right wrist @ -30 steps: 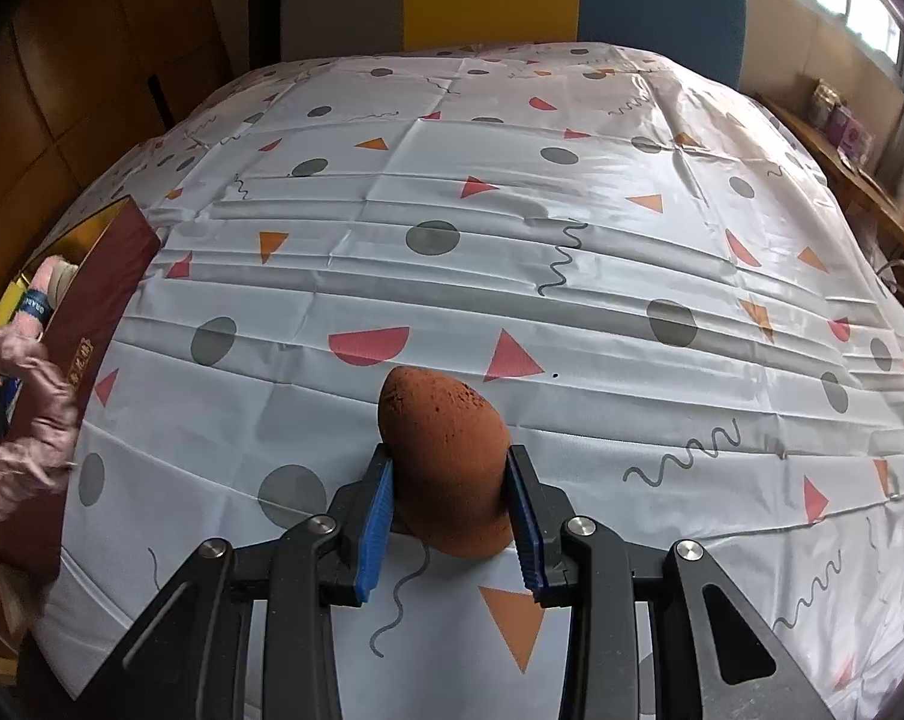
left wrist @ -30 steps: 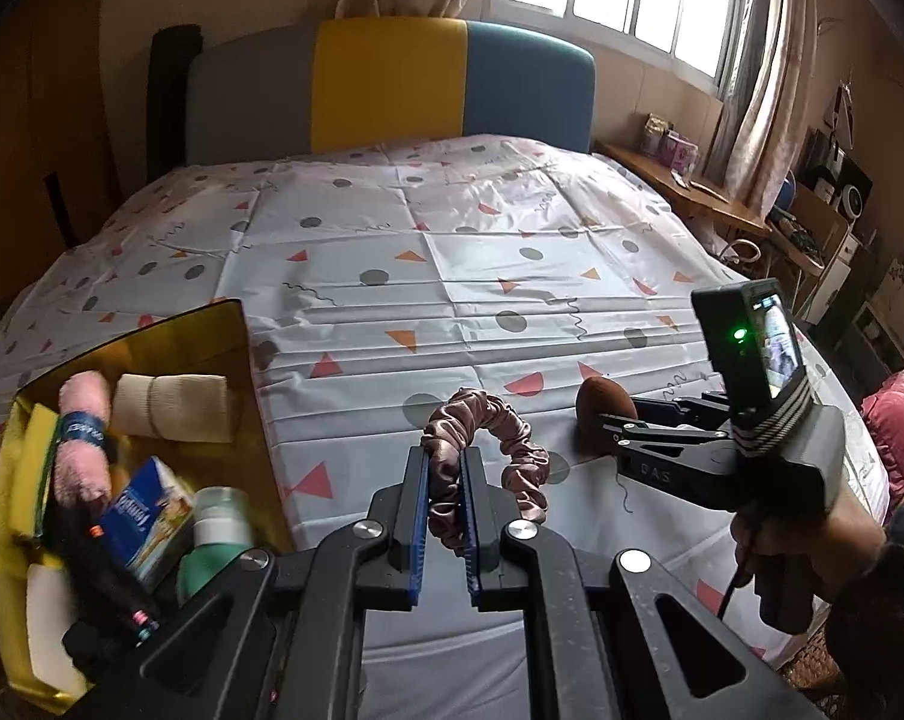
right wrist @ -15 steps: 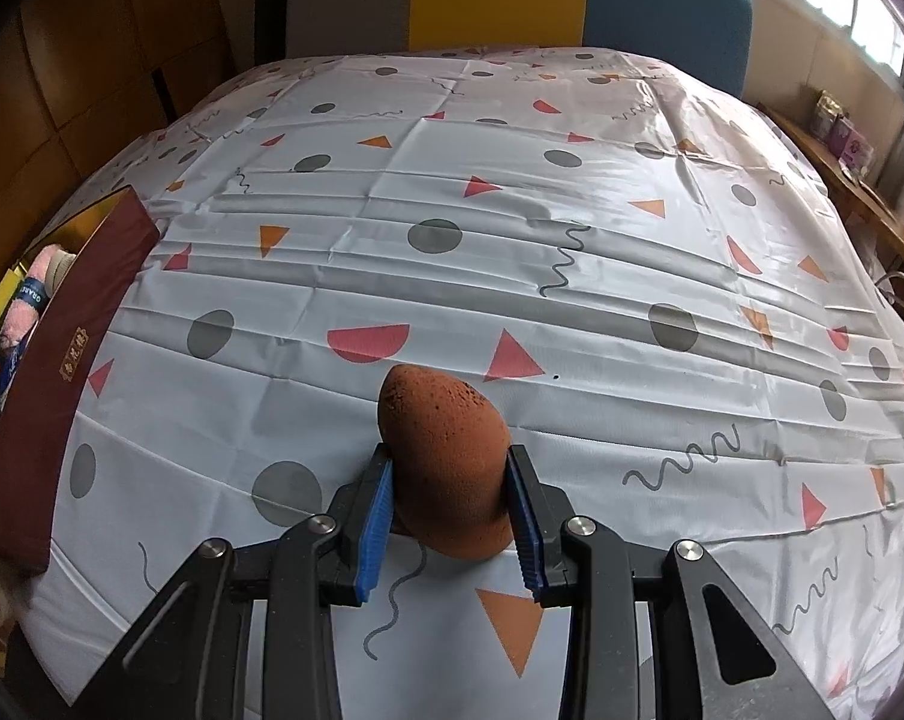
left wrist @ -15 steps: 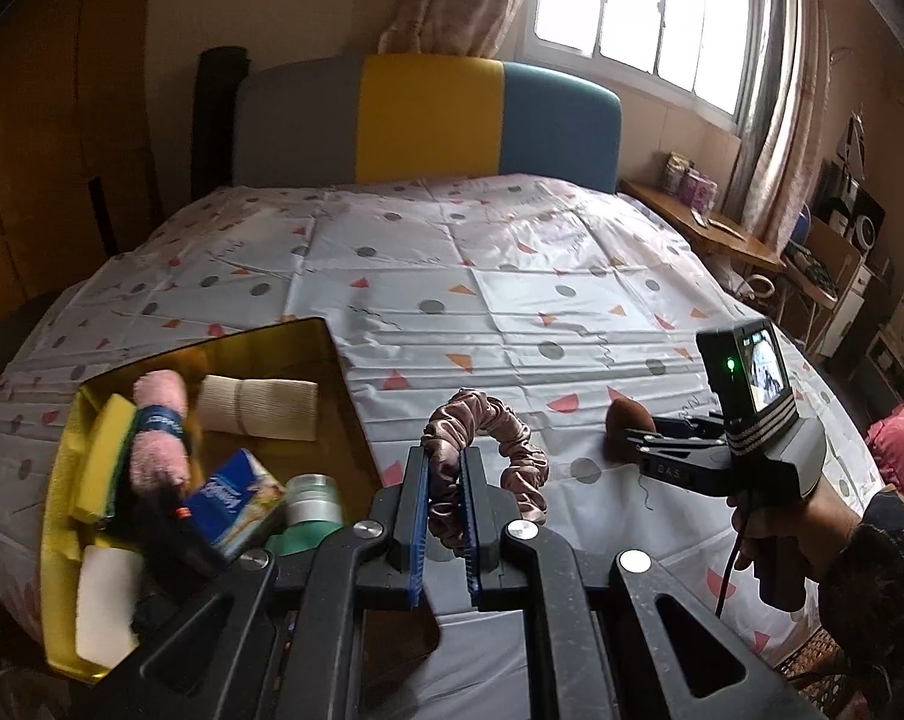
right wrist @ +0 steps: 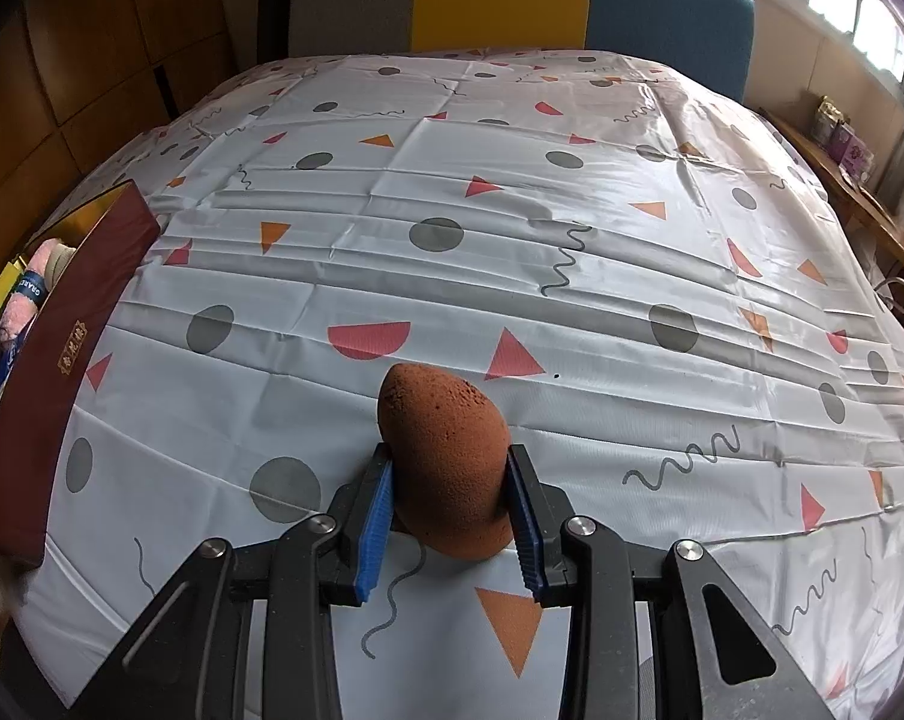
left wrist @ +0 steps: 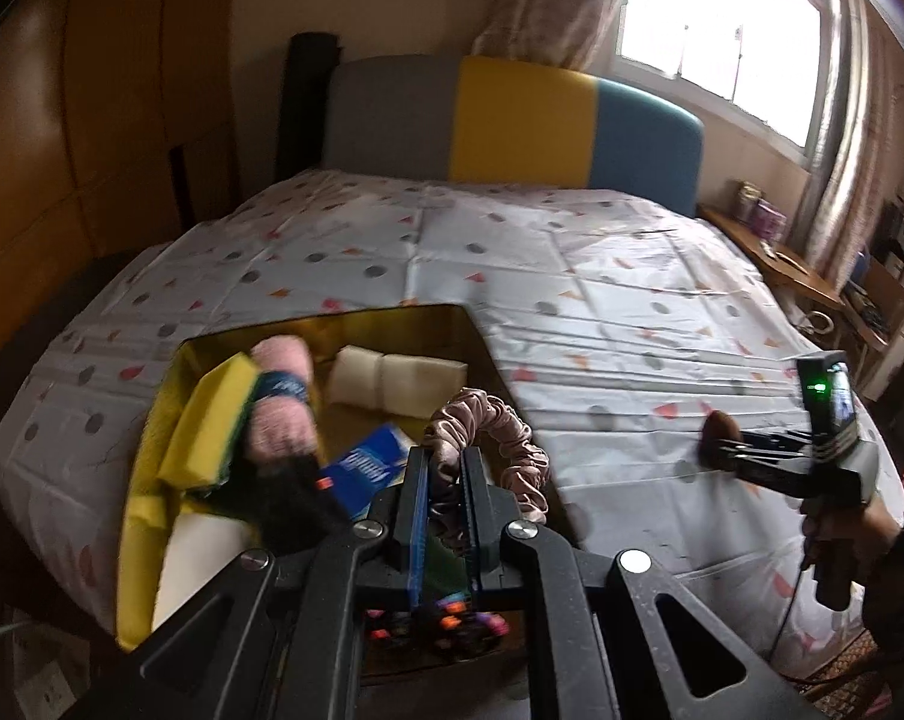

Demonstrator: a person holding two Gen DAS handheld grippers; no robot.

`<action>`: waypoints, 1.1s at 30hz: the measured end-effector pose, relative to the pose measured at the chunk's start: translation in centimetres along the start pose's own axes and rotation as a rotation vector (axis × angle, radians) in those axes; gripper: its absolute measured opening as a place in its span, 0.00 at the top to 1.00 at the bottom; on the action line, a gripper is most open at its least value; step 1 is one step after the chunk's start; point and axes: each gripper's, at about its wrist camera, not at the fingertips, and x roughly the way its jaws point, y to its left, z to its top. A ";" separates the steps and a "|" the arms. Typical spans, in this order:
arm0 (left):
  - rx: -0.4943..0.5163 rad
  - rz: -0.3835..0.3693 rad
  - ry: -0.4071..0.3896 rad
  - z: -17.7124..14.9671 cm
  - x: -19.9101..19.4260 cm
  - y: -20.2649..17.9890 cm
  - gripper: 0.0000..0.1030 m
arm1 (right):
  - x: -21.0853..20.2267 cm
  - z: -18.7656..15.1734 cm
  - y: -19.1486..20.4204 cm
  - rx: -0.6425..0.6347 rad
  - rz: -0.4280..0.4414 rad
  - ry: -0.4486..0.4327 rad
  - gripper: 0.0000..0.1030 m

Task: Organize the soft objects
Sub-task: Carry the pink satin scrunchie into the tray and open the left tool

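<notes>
Centrally, low in the left view: pink ruffled scrunchie [left wrist: 499, 438] pinched in left gripper [left wrist: 443, 474], looped over box [left wrist: 452, 315] at its right wall. Low centre of right view: brown egg-shaped sponge [right wrist: 446, 468], porous, clamped by right gripper [right wrist: 449, 498] above sheet [right wrist: 571, 276]. Box at left frame edge, crowded with soft items; wide bare sheet toward upper right.

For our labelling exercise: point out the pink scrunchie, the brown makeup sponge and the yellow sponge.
pink scrunchie [left wrist: 505, 429], left wrist view, top of its loop
brown makeup sponge [right wrist: 443, 456], right wrist view, its middle
yellow sponge [left wrist: 209, 420], left wrist view, top face
</notes>
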 end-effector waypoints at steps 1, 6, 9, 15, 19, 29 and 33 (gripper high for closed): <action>-0.008 0.008 0.005 -0.2 0.2 0.5 0.92 | 0.0 0.0 0.0 -0.001 -0.001 0.000 0.65; -0.048 0.049 0.031 -0.9 1.3 2.9 0.92 | 0.0 0.0 0.0 -0.002 -0.003 -0.001 0.65; -0.063 0.072 0.040 -1.1 1.8 3.9 0.92 | 0.1 0.0 0.0 -0.005 -0.004 -0.001 0.65; -0.117 0.096 0.103 -2.1 4.1 6.6 0.91 | 0.1 -0.1 0.0 -0.011 -0.007 0.000 0.65; -0.170 0.073 0.210 -3.3 7.0 9.2 0.84 | 0.1 -0.1 0.0 -0.007 -0.005 0.001 0.65; -0.231 0.108 0.171 -3.5 4.9 11.5 0.53 | 0.2 0.0 0.0 -0.008 -0.004 0.003 0.65; -0.238 0.218 0.131 -3.2 3.1 12.0 0.45 | 0.3 0.0 0.1 -0.014 -0.013 0.003 0.65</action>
